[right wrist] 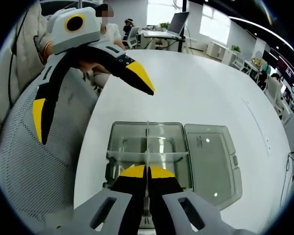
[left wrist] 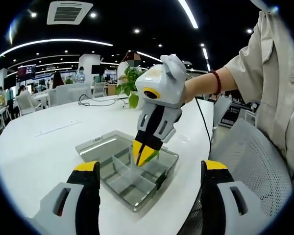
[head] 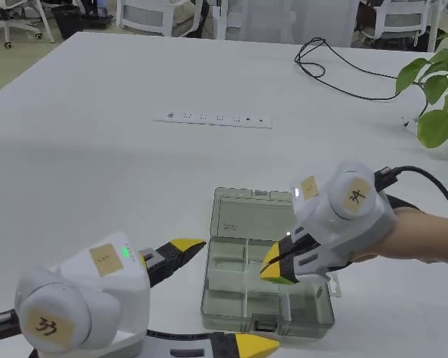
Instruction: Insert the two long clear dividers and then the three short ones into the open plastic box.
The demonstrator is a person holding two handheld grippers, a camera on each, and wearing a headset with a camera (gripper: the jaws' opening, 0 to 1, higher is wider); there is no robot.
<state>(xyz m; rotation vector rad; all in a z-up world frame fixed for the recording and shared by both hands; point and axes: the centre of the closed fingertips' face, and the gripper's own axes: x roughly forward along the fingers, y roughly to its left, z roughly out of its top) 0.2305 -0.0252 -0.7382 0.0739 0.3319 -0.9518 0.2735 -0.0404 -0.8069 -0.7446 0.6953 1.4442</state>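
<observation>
The open clear plastic box (head: pixel 228 224) lies on the white table with its lid folded flat on the far side. My right gripper (head: pixel 272 272) reaches over the tray from the right and is shut on a thin clear divider (right wrist: pixel 147 139), held edge-on above the tray's middle. A clear divider (right wrist: pixel 161 154) stands across the tray (right wrist: pixel 118 128), crossing the held one. My left gripper (head: pixel 239 294) sits near the box's front left corner, open and holding nothing. In the left gripper view my open left gripper (left wrist: pixel 150 165) frames the box (left wrist: pixel 132 200) and the right gripper (left wrist: pixel 144 156).
A white power strip (head: pixel 213 118) lies farther back on the table. A black cable (head: pixel 336 71) loops at the far right near a green plant (head: pixel 437 89). A mesh chair (left wrist: pixel 250 156) stands at the table's near edge. Office chairs line the far side.
</observation>
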